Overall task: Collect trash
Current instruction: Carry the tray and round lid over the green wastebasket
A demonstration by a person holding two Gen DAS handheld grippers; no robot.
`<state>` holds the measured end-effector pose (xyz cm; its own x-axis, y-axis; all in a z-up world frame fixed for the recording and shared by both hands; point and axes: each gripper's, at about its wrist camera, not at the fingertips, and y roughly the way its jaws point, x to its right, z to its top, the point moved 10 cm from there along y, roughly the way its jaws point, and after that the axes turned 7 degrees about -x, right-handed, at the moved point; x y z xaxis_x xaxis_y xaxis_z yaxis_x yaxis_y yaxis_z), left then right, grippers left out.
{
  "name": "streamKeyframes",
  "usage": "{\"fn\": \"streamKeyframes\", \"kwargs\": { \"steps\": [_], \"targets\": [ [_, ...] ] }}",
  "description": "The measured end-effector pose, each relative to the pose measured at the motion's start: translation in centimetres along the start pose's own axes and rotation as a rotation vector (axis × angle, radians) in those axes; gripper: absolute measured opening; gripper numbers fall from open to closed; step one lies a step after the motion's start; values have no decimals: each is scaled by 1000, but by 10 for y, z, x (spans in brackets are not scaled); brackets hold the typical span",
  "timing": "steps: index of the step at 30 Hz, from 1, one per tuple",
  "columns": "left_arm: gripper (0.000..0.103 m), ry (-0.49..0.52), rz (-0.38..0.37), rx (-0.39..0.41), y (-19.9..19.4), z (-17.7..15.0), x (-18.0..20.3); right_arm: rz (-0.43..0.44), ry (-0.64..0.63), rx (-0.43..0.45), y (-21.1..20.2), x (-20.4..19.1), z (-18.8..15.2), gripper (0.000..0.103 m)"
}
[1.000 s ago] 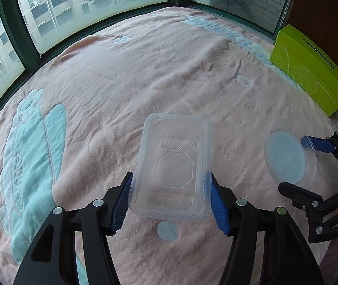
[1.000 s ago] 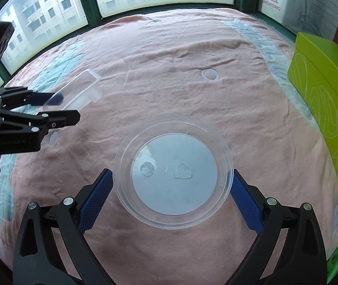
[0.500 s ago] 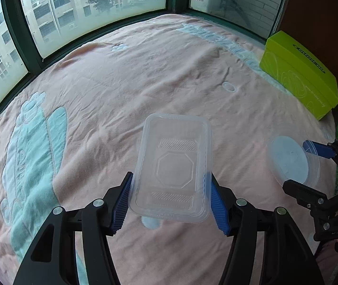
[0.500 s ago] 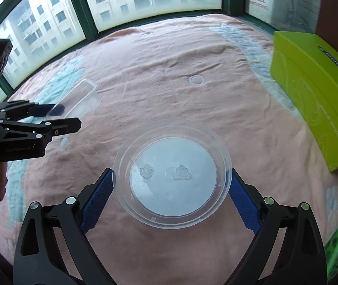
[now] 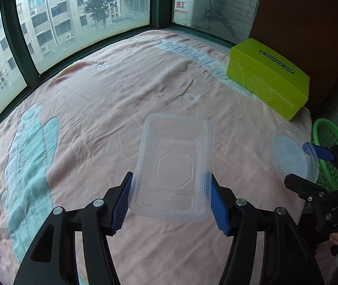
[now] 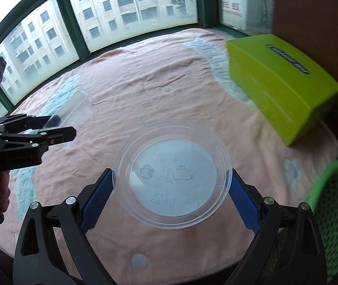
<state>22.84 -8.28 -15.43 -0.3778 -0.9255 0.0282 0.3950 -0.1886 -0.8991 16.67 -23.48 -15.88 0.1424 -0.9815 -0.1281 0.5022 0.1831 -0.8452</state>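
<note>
My left gripper [image 5: 170, 201] is shut on a clear rectangular plastic tray [image 5: 173, 168] and holds it above the pink bedspread [image 5: 102, 109]. My right gripper [image 6: 171, 190] is shut on a clear round plastic lid [image 6: 172, 175], also held above the bed. The right gripper with the lid [image 5: 292, 156] shows at the right of the left wrist view. The left gripper with the tray [image 6: 73, 111] shows at the left of the right wrist view. A green mesh basket [image 6: 335, 204] sits off the bed's right edge, just right of the lid.
A lime-green box [image 5: 268, 78] lies on the bed's far right corner, also in the right wrist view [image 6: 280, 80]. The basket [image 5: 328, 152] stands below that corner. Windows with dark green frames [image 5: 19, 42] border the bed's far side. A brown wall [image 5: 311, 23] is at right.
Both grippers have lifted and pulled back toward the bed's right edge with their plastic pieces. The green basket has come into view beside the right gripper.
</note>
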Motion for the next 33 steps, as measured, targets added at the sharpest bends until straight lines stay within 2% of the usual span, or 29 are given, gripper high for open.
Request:
{"fn": "streamKeyframes", "kwargs": {
  "steps": [11,33],
  "targets": [
    [58,46,-50,47,-30,0,63,-55,80,49,-49,42,-25,92],
    [58,144,-146,66,-46,3,174,-212,222,95,-118,123,-79,92]
  ]
}}
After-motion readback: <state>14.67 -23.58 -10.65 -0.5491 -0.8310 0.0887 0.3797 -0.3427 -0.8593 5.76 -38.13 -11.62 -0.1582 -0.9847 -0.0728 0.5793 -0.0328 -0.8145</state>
